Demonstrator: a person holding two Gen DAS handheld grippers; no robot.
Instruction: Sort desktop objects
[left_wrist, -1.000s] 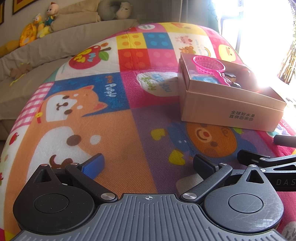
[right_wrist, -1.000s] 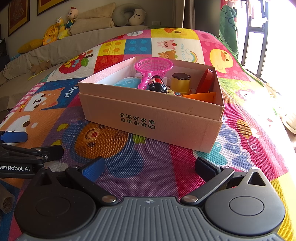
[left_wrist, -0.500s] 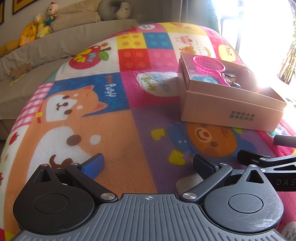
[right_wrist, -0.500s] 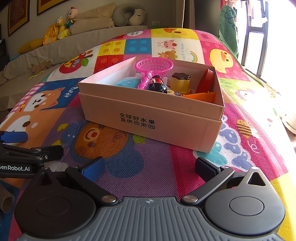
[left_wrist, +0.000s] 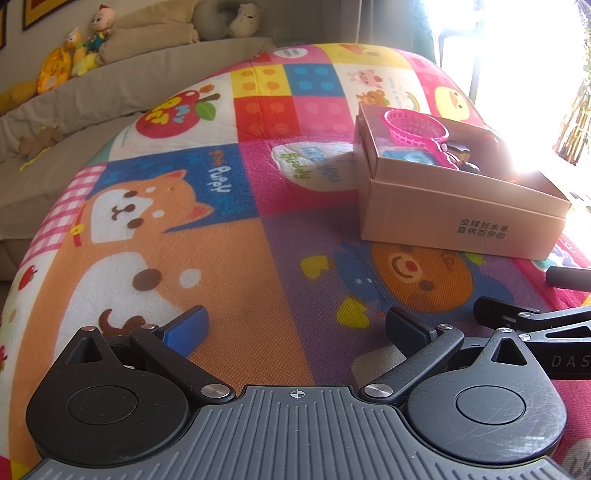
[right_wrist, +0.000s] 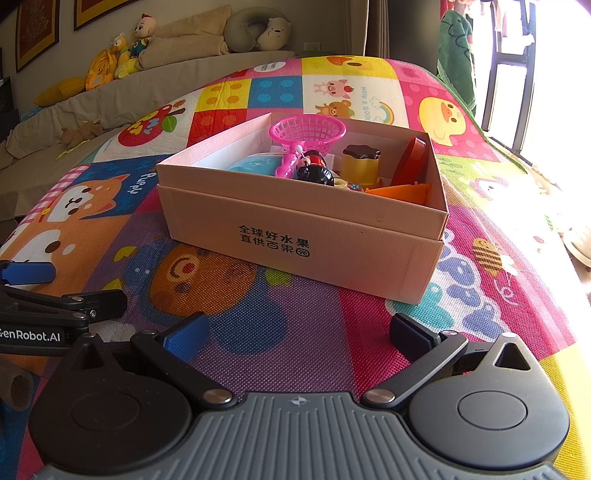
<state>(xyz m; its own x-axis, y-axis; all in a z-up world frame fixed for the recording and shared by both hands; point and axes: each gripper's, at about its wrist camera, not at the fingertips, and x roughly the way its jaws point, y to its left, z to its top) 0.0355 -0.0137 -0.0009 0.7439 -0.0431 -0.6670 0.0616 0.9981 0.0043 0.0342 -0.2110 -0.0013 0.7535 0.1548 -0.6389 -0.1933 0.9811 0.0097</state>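
Left wrist view first: the left tool (left_wrist: 295, 328) sits low over the colourful play mat (left_wrist: 229, 258), fingers spread wide and nothing between them, and compared with a second ago nothing here has budged. The cardboard box (left_wrist: 454, 218) stands at the right of the frame, mid-height, resting on the mat, with a pink toy net (left_wrist: 415, 127) poking above its rim and strong window glare washing out its far corner. At the lower right edge, part of the other handheld tool shows just beside this one. Over to the right wrist view: the right tool (right_wrist: 299, 336) is likewise released and empty, parked low at the bottom of the frame, square on to the box (right_wrist: 295, 236), which fills the centre. Inside it you can make out the pink net (right_wrist: 308, 131), a light blue item (right_wrist: 255, 162), a small black-and-red figure (right_wrist: 314, 170), a yellow block with a brown top (right_wrist: 360, 162), a red disc (right_wrist: 410, 162) leaning on the right wall and an orange piece (right_wrist: 399, 192) in the near right corner. Again, no shift from the earlier frames. No loose object is visible on the mat in either view, so my read is that the sorting is finished or very nearly, and both tools are simply idling at rest.
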